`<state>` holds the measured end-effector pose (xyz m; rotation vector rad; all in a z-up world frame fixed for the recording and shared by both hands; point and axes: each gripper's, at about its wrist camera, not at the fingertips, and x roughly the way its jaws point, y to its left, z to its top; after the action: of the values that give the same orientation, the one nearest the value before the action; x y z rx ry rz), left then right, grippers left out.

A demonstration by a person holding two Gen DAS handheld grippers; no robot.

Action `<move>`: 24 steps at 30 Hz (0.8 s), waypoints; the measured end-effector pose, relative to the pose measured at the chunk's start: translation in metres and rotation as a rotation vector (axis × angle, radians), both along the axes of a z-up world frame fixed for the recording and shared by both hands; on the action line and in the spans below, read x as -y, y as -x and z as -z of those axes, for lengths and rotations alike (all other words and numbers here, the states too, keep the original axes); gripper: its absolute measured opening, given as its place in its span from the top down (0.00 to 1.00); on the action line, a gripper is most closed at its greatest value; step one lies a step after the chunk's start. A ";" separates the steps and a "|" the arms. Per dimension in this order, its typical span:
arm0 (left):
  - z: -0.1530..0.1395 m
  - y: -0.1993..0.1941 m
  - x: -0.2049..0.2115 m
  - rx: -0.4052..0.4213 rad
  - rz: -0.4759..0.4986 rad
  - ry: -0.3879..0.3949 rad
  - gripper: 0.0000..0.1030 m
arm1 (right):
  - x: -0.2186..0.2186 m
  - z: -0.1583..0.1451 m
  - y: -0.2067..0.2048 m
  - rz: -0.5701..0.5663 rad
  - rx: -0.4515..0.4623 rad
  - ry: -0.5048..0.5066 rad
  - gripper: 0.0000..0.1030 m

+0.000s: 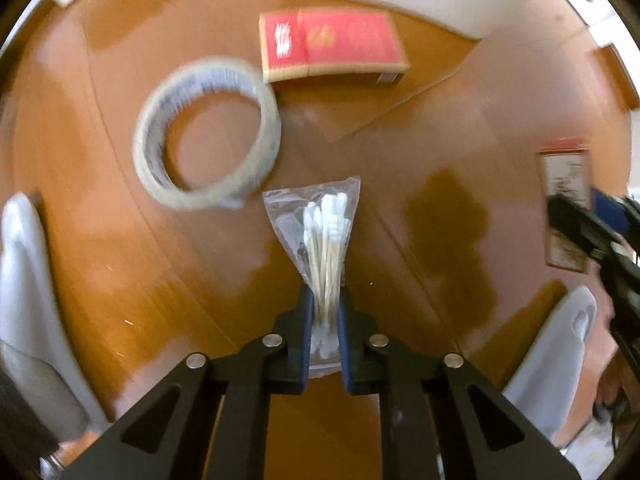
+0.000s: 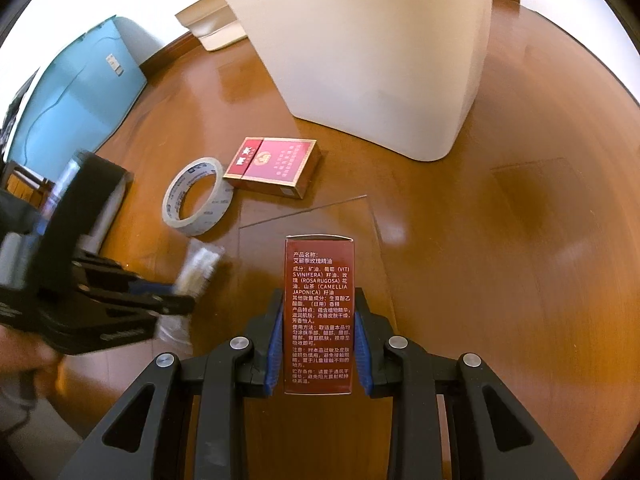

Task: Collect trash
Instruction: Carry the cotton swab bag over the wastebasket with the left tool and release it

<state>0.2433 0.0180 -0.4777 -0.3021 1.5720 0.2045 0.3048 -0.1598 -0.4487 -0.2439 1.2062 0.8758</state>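
The left gripper (image 1: 325, 322) points down at the wooden floor (image 1: 440, 184), and its blue-padded fingers (image 1: 306, 320) pinch a clear bag of cotton swabs (image 1: 326, 236) near the bag's lower end. The rest of the bag sticks out past the fingertips, swab heads at the far end. On the floor just beyond lies a roll of clear tape (image 1: 208, 132), flat on its side, and farther off to its right a red cigarette pack (image 1: 332, 46), close to the roll. A pale bin (image 2: 372, 52) stands on the floor behind the pack.

The right gripper (image 2: 319, 342) clamps a dark red carton with printed Chinese text (image 2: 319, 312) upright between its fingers (image 2: 276, 344), pads pressed on the carton's two narrow sides. From this view the left gripper sits at the left, near the tape roll.
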 end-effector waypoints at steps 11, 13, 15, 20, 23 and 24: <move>-0.193 -0.057 -0.011 0.314 0.173 -0.055 0.89 | 0.000 -0.004 0.000 0.043 -0.001 -0.038 0.70; -0.241 -0.079 -0.016 0.443 0.164 -0.048 0.89 | 0.000 -0.006 0.001 0.044 0.001 -0.043 0.70; -0.279 -0.106 -0.022 0.559 0.179 -0.065 0.89 | 0.002 -0.008 0.001 0.054 0.003 -0.053 0.70; -0.282 -0.214 -0.042 0.505 0.239 -0.050 0.89 | 0.013 -0.014 0.001 0.077 0.004 -0.066 0.70; -0.231 -0.266 -0.050 0.322 0.262 -0.028 0.89 | 0.021 -0.015 0.001 0.096 0.003 -0.065 0.70; -0.215 -0.275 -0.056 0.292 0.255 -0.045 0.89 | 0.024 -0.015 0.000 0.103 0.001 -0.066 0.70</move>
<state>0.5187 0.0736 -0.2625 -0.0886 1.2993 -0.0041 0.3051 -0.1837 -0.4333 -0.1279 1.1766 0.8243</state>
